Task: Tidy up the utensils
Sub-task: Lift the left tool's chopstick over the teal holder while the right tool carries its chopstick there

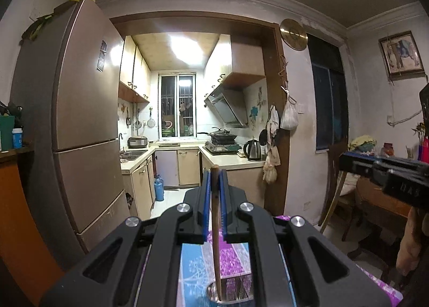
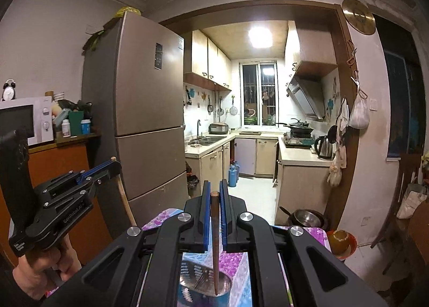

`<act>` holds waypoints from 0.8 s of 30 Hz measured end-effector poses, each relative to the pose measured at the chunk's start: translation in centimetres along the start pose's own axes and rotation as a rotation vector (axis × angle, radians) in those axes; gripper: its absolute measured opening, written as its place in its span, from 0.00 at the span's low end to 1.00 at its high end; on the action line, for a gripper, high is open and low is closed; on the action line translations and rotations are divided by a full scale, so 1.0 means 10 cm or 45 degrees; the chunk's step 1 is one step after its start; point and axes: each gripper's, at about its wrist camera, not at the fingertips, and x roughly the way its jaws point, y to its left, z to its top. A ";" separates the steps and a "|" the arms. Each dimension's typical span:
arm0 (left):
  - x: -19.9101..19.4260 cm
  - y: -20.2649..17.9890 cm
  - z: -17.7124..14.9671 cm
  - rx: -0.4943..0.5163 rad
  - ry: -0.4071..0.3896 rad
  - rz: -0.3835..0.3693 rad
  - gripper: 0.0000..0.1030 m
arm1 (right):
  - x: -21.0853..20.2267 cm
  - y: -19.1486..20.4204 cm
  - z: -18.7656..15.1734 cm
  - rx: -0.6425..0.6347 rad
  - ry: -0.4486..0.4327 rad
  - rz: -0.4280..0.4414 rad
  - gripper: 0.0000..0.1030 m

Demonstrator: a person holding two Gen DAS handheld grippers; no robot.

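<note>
Black linkage arms of the left gripper (image 1: 214, 181) fill the lower part of the left wrist view; its blue-padded fingers (image 1: 206, 199) are closed nearly together on a light wooden chopstick (image 1: 215, 240), which runs steeply down between them, its lower end inside the rim of a metal utensil holder (image 1: 213, 293) at the bottom edge. Under the holder lies a purple and blue floral tablecloth (image 1: 193, 264). Beyond the fingertips the floor of the kitchen opens between the cabinet runs, bounded left by the refrigerator (image 1: 88, 119) and right by the brown door frame (image 1: 278, 119). At the right edge the other gripper's black body shows, blurred, before a wooden table (image 1: 380, 199). Right wrist view: the right gripper (image 2: 214, 194) is likewise clamped, blue pads (image 2: 206, 213) pressing a dark brown chopstick (image 2: 214, 248) that stands almost upright, its tip reaching down into the perforated metal utensil holder (image 2: 195, 285) on the floral tablecloth (image 2: 233, 258). At left, the left gripper (image 2: 114, 163) appears in a hand (image 2: 45, 266), shut on the light chopstick (image 2: 124, 199), which slants down toward the cloth's near edge. A steel pot (image 2: 307, 218) and an orange bowl (image 2: 340, 240) sit near the cloth's right edge, well apart from the holder.
</note>
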 end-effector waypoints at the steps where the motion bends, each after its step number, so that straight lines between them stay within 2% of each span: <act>1: 0.07 0.01 0.01 -0.005 0.002 0.001 0.05 | 0.06 -0.01 0.01 0.000 0.007 -0.003 0.07; 5: 0.30 0.01 -0.01 -0.013 0.025 -0.010 0.05 | 0.37 -0.04 -0.02 0.009 0.050 -0.003 0.07; 12: 0.64 0.00 -0.24 -0.019 0.110 -0.038 0.05 | 0.76 -0.04 -0.29 0.021 0.130 0.018 0.07; 18: 0.81 0.08 -0.46 -0.057 0.180 -0.039 0.05 | 0.96 -0.10 -0.51 0.044 0.185 0.016 0.07; 24: 0.90 0.08 -0.53 -0.037 0.208 -0.026 0.05 | 1.04 -0.14 -0.61 0.051 0.206 0.010 0.08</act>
